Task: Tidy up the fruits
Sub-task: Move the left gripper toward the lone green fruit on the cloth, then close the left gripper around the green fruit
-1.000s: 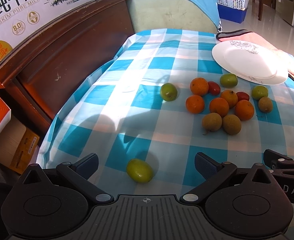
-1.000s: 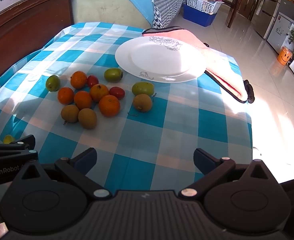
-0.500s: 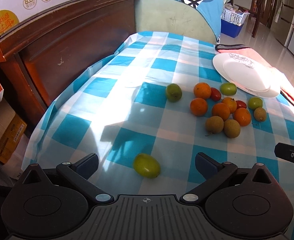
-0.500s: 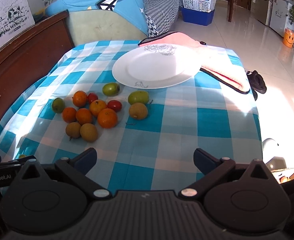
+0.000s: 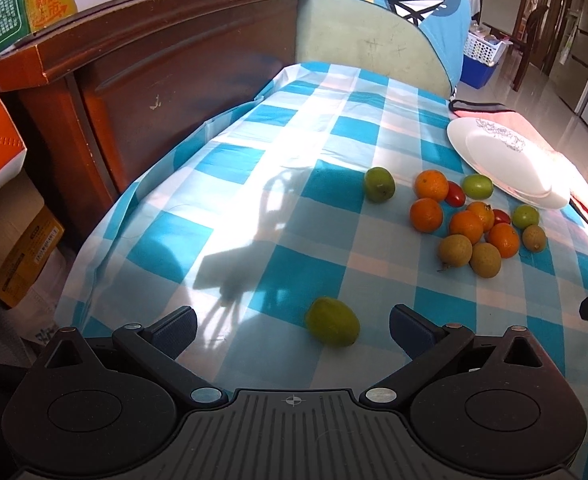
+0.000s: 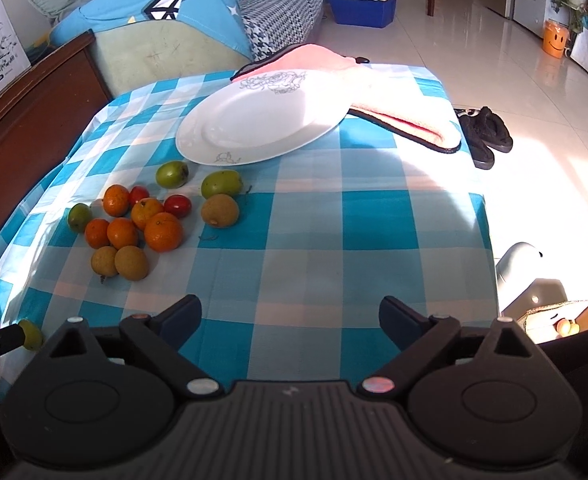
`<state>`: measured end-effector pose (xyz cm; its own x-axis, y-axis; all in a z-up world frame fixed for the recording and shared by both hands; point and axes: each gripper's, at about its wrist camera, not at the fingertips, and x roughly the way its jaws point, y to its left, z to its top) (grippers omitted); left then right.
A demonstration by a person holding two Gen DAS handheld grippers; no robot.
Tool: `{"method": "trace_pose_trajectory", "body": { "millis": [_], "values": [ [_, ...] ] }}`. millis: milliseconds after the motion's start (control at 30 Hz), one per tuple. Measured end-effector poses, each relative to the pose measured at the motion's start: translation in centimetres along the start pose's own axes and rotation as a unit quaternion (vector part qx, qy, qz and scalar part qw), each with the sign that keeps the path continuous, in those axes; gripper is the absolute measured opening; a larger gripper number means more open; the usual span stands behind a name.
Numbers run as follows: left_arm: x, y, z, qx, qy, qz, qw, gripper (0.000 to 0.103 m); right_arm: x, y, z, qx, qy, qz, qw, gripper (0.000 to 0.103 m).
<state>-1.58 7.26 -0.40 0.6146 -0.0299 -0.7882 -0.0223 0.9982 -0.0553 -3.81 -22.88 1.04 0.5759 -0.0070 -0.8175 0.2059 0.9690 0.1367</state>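
A: One stray oval green fruit [image 5: 332, 327] sits lower centre of left view, betw. our left gripper [image 5: 292, 326] fingers but nearer the right-hand one, untouched. Jaws wide apart, nothing held.

B: Its long axis looks slanted, upper left to lower right. We'd centre it first, then pinch across the short width so it won't roll.

A: Right gripper [image 6: 290, 322]?

B: Spread wide too, has just been closing a touch, only blue-and-white checked cloth [image 6: 334, 220] betw. the fingers.

A: Rest of the pile?

B: Cluster of oranges, red, green and brown fruits [image 6: 150, 224] left of centre in right view, below the round white plate [image 6: 262, 124], which is bare.
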Motion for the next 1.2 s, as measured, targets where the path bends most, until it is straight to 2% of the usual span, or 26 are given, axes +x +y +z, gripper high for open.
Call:
{"method": "trace_pose_trajectory", "body": {
  "millis": [133, 367, 633, 867, 1200],
  "values": [
    [-0.3, 0.5, 0.5, -0.004, -0.006, 0.005, 1.0000, 0.102, 0.0, -0.2, 0.1, 0.007, 0.004, 0.006, 1.000, 0.094],
    [-0.2, -0.4, -0.6, 0.034, 0.001, -0.004, 0.9994, 0.100, -0.1, 0.3, 0.0, -0.005, -0.001, 0.019, 1.000, 0.087],
    [0.8, -1.7, -1.3, 0.059, 0.001, -0.012, 0.9982, 0.086, 0.2, 0.0, 0.0, 0.006, -0.001, 0.027, 1.000, 0.085],
    [1.4, -1.5, -1.6, 0.056, 0.011, -0.016, 0.9982, 0.072, 0.3, 0.4, 0.1, 0.004, -0.003, 0.032, 0.999, 0.082],
    [2.2, -2.0, -1.6, 0.060, 0.010, -0.017, 0.9980, 0.049, 0.7, 0.4, 0.2, 0.012, -0.006, 0.046, 0.999, 0.072]
  ]
}}
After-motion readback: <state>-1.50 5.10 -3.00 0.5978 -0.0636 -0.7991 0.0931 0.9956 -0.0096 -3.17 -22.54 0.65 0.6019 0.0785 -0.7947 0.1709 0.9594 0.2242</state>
